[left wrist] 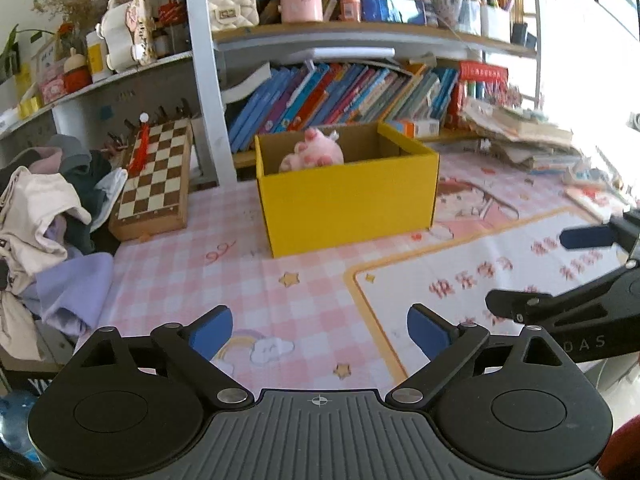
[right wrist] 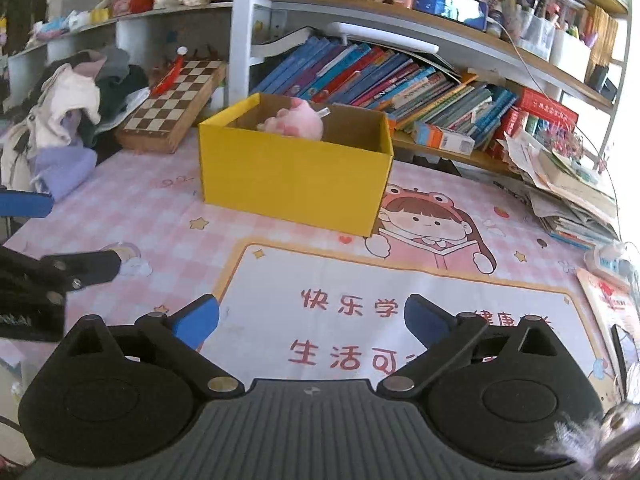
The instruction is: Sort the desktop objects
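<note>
Yellow cardboard box (left wrist: pixel 348 200), open-topped, stands on the bench (left wrist: pixel 308 280) toward the back, just in front of the lower bookshelf. Pink plush toy (left wrist: pixel 314 156) lies inside it, toward the box's left half; its upper part shows above the front wall. The rest of the interior shows bare brown cardboard.

Bench is covered by a pink checked mat (right wrist: pixel 160 216) with a white, yellow-bordered panel (right wrist: pixel 360 312) printed with red characters. The panel and the strip of mat between it and the box front are free of objects: ample room there.

Edges: wooden chessboard case (left wrist: pixel 154 184) leans at the left of the box, a narrow gap between them. Heap of loose clothes (left wrist: pixel 48 224) crowds the bench's left edge. Slumped stack of papers and books (right wrist: pixel 572 192) crowds the right rear corner.

Left gripper (left wrist: pixel 320 330): blue-padded fingers (left wrist: pixel 212 330) spread wide, nothing between them, above the mat in front of the box.

Right gripper (right wrist: pixel 312 320): fingers (right wrist: pixel 196 320) likewise spread wide, nothing held, above the white panel. Both grippers sit side by side, apart, each visible at the edge of the other's view.
</note>
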Demonstrator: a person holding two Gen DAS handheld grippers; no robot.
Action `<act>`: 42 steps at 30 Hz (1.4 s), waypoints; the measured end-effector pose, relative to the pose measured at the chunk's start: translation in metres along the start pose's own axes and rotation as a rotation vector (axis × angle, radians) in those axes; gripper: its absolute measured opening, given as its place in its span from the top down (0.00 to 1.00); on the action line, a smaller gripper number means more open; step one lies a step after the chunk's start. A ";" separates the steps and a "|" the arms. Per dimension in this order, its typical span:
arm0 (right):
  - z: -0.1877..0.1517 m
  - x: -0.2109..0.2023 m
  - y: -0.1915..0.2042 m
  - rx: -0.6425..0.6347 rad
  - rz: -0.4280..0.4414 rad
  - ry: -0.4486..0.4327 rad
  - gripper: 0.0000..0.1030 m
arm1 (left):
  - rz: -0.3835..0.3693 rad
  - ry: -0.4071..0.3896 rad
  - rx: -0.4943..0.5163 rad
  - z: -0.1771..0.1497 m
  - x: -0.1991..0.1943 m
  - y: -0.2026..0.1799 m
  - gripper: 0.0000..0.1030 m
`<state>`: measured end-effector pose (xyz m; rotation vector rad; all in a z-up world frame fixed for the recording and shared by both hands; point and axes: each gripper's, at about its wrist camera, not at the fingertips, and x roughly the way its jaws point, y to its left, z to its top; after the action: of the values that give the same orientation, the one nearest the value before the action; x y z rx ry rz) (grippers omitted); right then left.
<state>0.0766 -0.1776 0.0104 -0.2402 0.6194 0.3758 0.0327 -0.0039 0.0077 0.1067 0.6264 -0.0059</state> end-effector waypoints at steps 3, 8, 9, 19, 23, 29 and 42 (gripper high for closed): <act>-0.004 -0.002 0.002 0.007 -0.002 0.007 0.00 | 0.009 0.012 0.010 -0.005 -0.002 -0.001 0.05; -0.011 -0.002 0.003 0.030 -0.005 0.034 0.00 | 0.023 0.037 0.001 -0.013 -0.003 0.002 0.04; -0.012 -0.002 0.004 0.032 -0.005 0.038 0.00 | 0.023 0.042 -0.002 -0.015 -0.003 0.003 0.04; -0.021 -0.002 0.011 0.040 -0.013 0.079 0.00 | 0.005 0.076 -0.011 -0.023 -0.003 0.004 0.03; -0.021 -0.003 0.011 0.038 -0.017 0.082 0.00 | 0.004 0.080 -0.022 -0.023 -0.003 0.007 0.03; -0.021 -0.002 0.010 0.037 -0.019 0.088 0.00 | -0.003 0.084 -0.024 -0.023 -0.001 0.006 0.03; -0.026 -0.002 0.009 0.039 -0.018 0.112 0.00 | -0.037 0.116 -0.034 -0.028 0.004 0.002 0.00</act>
<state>0.0577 -0.1781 -0.0095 -0.2304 0.7334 0.3346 0.0196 0.0007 -0.0173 0.0634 0.7439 -0.0246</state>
